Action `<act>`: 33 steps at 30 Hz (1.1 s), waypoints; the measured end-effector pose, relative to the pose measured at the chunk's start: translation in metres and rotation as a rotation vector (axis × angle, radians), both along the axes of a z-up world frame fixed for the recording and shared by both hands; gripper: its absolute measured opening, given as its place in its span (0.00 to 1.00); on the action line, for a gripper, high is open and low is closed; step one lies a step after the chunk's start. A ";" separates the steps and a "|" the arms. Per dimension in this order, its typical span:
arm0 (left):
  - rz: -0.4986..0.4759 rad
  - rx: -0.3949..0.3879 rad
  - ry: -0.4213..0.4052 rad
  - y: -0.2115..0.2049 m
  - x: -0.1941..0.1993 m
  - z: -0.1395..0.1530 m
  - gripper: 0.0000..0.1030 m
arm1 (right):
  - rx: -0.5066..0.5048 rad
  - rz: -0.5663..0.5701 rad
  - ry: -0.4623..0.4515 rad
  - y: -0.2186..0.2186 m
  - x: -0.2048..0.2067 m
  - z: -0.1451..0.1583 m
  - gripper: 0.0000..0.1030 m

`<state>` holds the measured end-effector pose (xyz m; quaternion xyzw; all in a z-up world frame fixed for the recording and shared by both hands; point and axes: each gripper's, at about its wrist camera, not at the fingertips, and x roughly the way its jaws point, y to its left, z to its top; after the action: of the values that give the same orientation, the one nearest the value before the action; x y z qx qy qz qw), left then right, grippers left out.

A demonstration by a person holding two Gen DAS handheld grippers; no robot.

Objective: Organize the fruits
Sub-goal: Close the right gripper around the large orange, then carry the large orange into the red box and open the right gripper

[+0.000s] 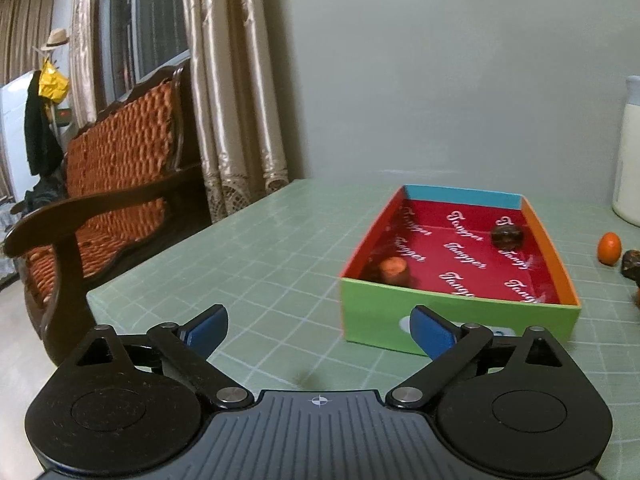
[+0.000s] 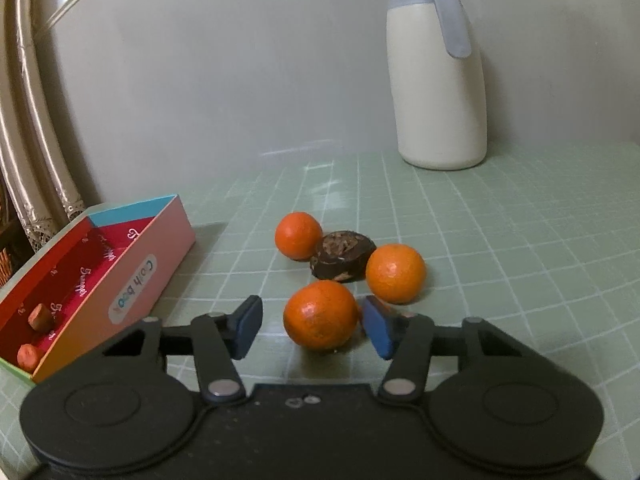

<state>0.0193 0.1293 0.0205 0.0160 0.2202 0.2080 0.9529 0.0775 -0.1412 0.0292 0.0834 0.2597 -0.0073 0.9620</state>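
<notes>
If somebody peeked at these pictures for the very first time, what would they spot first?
Probably the bright oranges: the nearest orange sits on the green table between the right gripper pads, with two more and a dark brown fruit behind. Next, the colourful box with red lining, ahead of the open left gripper.

three oranges [image 2: 320, 315] ring a dark shrivelled fruit [image 2: 343, 256] on the table beside the colourful box [image 2: 132, 280].

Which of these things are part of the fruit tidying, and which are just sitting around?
Part of the job: nearest orange, two more oranges, dark fruit, box, right gripper.

Just lying about: jug, bench, curtains, hat.
</notes>
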 end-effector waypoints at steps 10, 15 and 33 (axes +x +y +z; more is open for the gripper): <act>0.017 0.000 0.009 0.008 -0.002 -0.003 0.95 | -0.054 0.026 0.020 0.014 0.008 -0.003 0.49; 0.014 0.021 0.012 0.005 -0.003 -0.004 0.95 | -0.038 0.033 0.042 0.015 0.012 -0.006 0.41; 0.026 0.014 0.020 0.011 -0.004 -0.006 0.96 | -0.070 0.054 0.013 0.022 0.008 -0.004 0.39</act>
<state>0.0149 0.1408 0.0143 0.0217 0.2284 0.2217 0.9477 0.0856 -0.1197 0.0248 0.0428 0.2676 0.0092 0.9625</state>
